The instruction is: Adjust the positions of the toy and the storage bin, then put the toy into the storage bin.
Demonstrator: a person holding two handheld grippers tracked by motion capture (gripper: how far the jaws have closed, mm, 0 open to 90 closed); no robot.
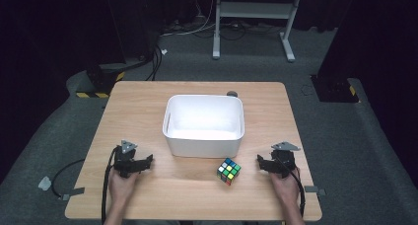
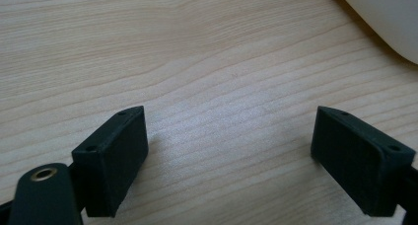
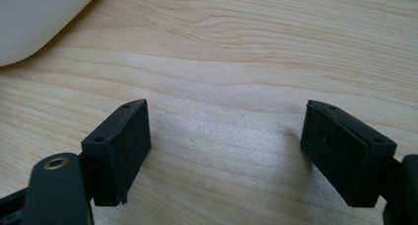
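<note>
Currently a person sits at the near edge of a light wooden desk [image 1: 148, 101], one hand on each gripper. The left hand [image 1: 121, 181] holds the left gripper [image 1: 146, 162] low over the desk's near-left part, and the right hand [image 1: 285, 183] holds the right gripper [image 1: 260, 162] over the near-right part. Both point inward toward the middle of the desk, well apart from each other.

A white tub [image 1: 204, 124] stands in the centre of the desk, its open top showing a plain white inside. A colourful puzzle cube [image 1: 228, 170] lies on the desk just in front of the tub's near right corner, between the two grippers and nearer the right one, touching neither.

From the left gripper view, the left gripper's [image 2: 229, 136] jaws stand wide apart with bare wood grain between them, and a rounded corner of the tub [image 2: 389, 18] shows at the upper right. From the right gripper view, the right gripper's [image 3: 224, 131] jaws are likewise spread wide over bare wood, with the tub's [image 3: 34, 18] curved corner at the upper left. Neither gripper holds anything.

Beyond the desk lies grey carpet [image 1: 59, 131], with a white metal stand [image 1: 254, 18] and loose cables [image 1: 197, 30] at the far side.
</note>
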